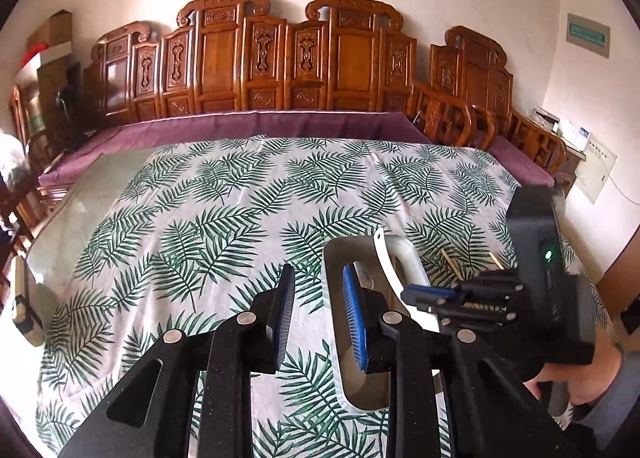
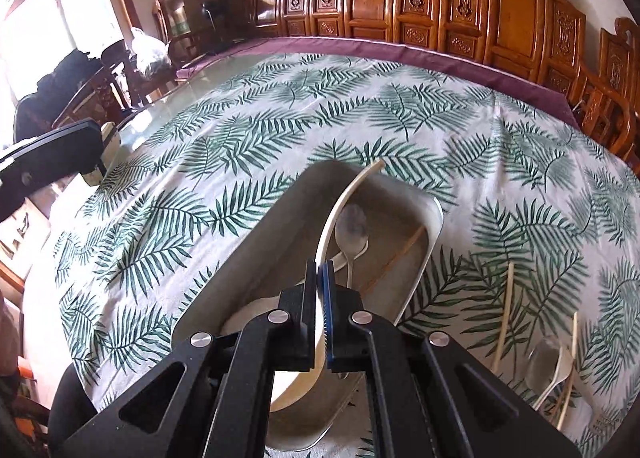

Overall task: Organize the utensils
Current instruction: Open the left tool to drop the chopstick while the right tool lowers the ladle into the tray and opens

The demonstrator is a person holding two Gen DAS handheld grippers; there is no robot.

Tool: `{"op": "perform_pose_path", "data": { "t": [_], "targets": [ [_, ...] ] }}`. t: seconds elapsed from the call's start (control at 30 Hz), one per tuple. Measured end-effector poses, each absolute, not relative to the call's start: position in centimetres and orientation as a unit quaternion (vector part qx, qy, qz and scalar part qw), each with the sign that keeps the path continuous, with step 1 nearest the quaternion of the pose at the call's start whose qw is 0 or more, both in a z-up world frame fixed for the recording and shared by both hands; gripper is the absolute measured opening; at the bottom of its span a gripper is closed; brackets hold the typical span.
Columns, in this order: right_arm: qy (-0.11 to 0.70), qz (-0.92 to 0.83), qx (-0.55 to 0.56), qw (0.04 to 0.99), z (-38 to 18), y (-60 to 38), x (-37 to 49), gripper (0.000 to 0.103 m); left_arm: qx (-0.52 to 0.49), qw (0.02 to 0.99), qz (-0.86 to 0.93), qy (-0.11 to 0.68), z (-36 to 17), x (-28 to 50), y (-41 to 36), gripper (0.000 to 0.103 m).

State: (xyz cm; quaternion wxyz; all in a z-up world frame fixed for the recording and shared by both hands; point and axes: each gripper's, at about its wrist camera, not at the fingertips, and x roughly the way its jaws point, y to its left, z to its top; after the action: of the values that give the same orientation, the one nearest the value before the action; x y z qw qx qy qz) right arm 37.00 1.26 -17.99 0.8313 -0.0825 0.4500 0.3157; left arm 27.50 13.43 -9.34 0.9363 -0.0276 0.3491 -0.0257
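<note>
Covering most of the glass-topped table (image 2: 160, 105) is a white cloth printed with green palm leaves (image 1: 224, 193), and on it rests the landmark, a long rounded-corner stainless-steel tray (image 2: 256, 242). Over that tray the right gripper (image 2: 320, 278) points steeply down, its jaws pinched nearly together on the curved handle of a cream plastic ladle-like spoon (image 2: 340, 197) whose handle tip rises past the tray's far rim. Inside the tray lie a metal spoon (image 2: 352, 230) and a single wooden chopstick (image 2: 400, 254). Just left of the tray's left rim the left gripper (image 1: 316, 290) hangs partly open with nothing between its blue pads (image 1: 354, 318). Right of the tray, on the cloth, lie more wooden chopsticks (image 2: 505, 318) and a second metal spoon (image 2: 540, 370) on a pale one. Left of and beyond the tray the cloth is bare up to the purple-cushioned carved wooden bench (image 1: 280, 57).
</note>
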Motion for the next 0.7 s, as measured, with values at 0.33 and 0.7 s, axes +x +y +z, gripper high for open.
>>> {"op": "perform_pose_path", "data": {
  "t": [0.33, 0.7],
  "targets": [
    [0.439, 0.310, -0.068, 0.841, -17.6, -1.9, 35.9, 0.025, -0.019, 0.935, -0.032, 0.352, -9.5, 27.3, 12.6, 0.023],
    [0.414, 0.260, -0.049, 0.871, -15.1, -12.2, 33.1, 0.025, -0.001, 0.934, -0.066, 0.351, -9.5, 26.4, 9.0, 0.029]
  ]
}}
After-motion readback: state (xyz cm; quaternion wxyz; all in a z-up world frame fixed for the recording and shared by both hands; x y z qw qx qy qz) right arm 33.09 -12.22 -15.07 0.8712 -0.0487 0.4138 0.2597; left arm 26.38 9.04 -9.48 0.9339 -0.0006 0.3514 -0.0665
